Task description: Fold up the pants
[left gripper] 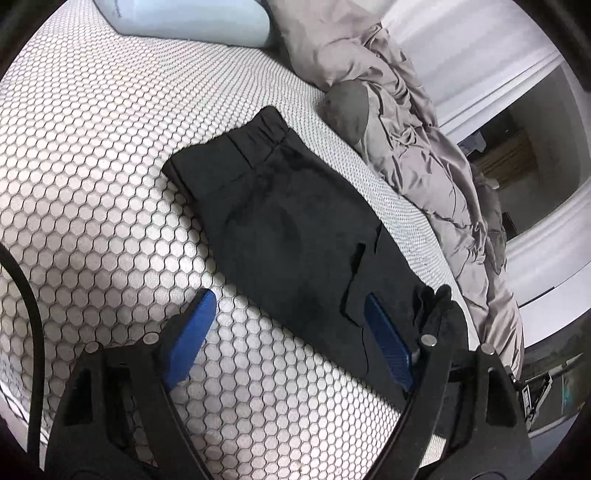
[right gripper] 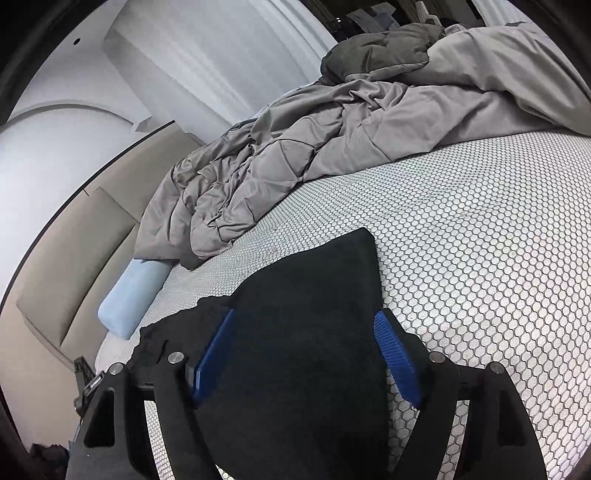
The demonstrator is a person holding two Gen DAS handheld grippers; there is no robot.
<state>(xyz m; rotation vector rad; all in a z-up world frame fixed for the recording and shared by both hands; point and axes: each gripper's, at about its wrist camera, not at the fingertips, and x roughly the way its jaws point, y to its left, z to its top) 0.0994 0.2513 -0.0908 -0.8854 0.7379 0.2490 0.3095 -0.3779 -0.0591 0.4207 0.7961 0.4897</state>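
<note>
Both tongs stand wide open with nothing caught between their blue pads. From the left wrist view, the left tongs [left gripper: 286,314] hover low over the mattress [left gripper: 92,166], whose cover is a pattern of white hexagons; one pad [left gripper: 192,336] sits at seven o'clock over bare cover, while the other pad [left gripper: 388,343] at five o'clock lies just over the near end of the black pants [left gripper: 288,221]. The pants lie flat on the mattress as a long dark strip, running from five o'clock up toward twelve, with the gathered waistband [left gripper: 264,129] at the far end and a pocket slit near the closer end. A crumpled grey blanket [left gripper: 424,147] is heaped along the edge of the bed from one to four o'clock, just beside the pants, and a pale blue pillow [left gripper: 184,18] rests at twelve o'clock, well apart from them. From the right wrist view, the right tongs [right gripper: 304,343] straddle the pants [right gripper: 314,295], the dark cloth filling the gap between the spread pads and reaching a folded corner at twelve o'clock; whether the pads touch the cloth I cannot tell. The blanket [right gripper: 295,147] there piles from ten to two o'clock, and the pillow [right gripper: 129,299] lies at nine o'clock against a beige headboard [right gripper: 74,258].
</note>
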